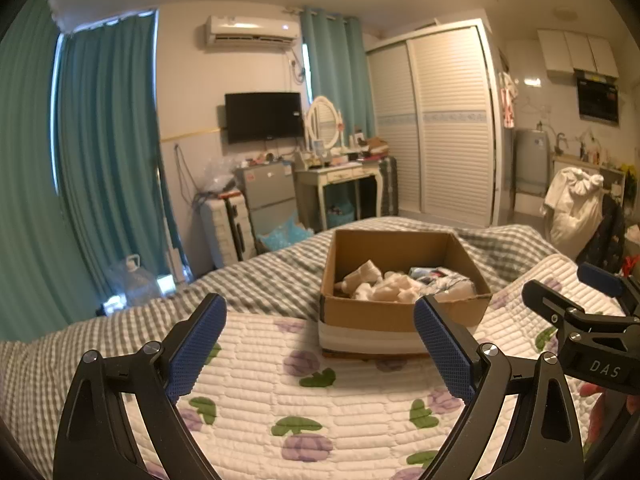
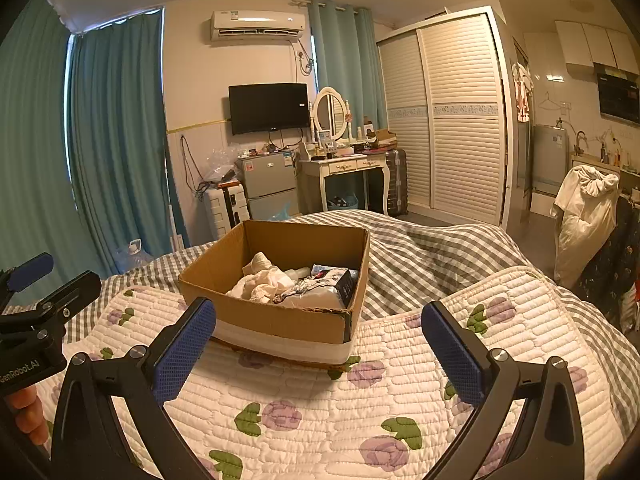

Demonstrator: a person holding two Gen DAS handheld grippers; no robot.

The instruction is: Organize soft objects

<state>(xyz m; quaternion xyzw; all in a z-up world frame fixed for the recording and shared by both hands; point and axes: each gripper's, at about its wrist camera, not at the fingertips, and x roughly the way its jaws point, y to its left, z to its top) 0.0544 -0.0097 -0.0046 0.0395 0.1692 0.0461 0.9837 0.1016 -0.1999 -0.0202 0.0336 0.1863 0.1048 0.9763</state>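
An open cardboard box [image 1: 352,312] [image 2: 280,320] sits on a white quilted mat with purple flowers [image 1: 320,400] [image 2: 360,400] on the bed. Inside lie cream soft cloth pieces [image 1: 384,286] [image 2: 264,284] and a grey packet with a dark item [image 1: 444,280] [image 2: 324,290]. My left gripper [image 1: 320,344] is open and empty, held above the mat just short of the box. My right gripper [image 2: 320,348] is open and empty, also just in front of the box. Each gripper shows at the edge of the other's view.
A grey checked blanket [image 1: 260,276] [image 2: 420,256] covers the bed beyond the mat. Past the bed stand a small fridge [image 2: 268,184], a white dressing table [image 2: 344,168], a louvred wardrobe [image 2: 460,120], teal curtains [image 1: 104,140] and hanging clothes [image 2: 584,220].
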